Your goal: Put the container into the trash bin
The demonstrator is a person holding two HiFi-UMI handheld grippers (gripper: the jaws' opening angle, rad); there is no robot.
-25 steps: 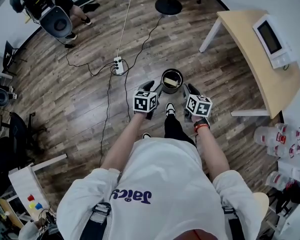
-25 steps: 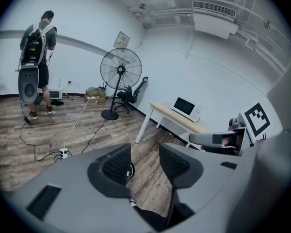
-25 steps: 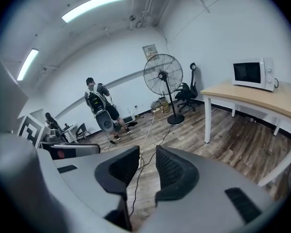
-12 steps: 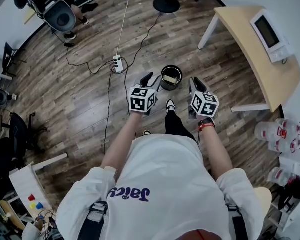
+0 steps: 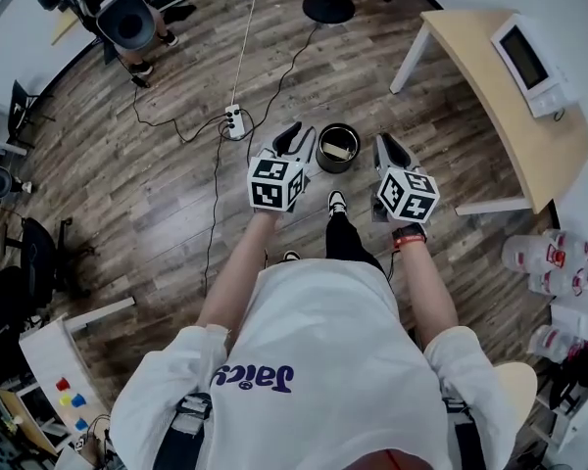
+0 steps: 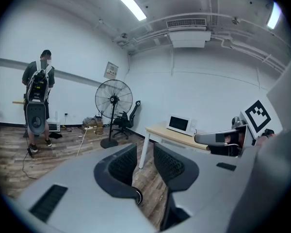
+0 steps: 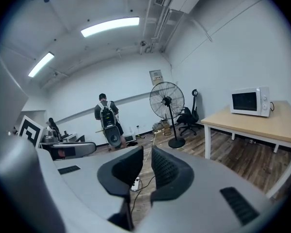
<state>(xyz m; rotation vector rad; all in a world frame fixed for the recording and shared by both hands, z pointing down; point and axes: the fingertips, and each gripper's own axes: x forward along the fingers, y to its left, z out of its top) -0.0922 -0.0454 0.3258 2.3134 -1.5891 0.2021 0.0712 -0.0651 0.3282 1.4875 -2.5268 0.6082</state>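
Container [image 5: 339, 152] lies inside the trash bin [image 5: 320, 151], a pale flat thing down in the dark round tub. The bin stands on the wood floor [image 5: 157, 164], just past the toe of my shoe [image 5: 335, 204] and near the leg at the corner of the table [image 5: 490, 96]. My left gripper [image 5: 292, 140] is just beside the bin on one side and my right gripper [image 5: 392, 150] is near it on the other side, both up in the air and not touching it. Both are closing. Each one has only a thin gap between its pads, with nothing in it. A white power strip [image 5: 236, 120] lies on the floor past my left gripper. A microwave [image 5: 534, 67] sits by the far edge of the table. A person [image 5: 118, 18] with a pack on their back stands far off by the wall.
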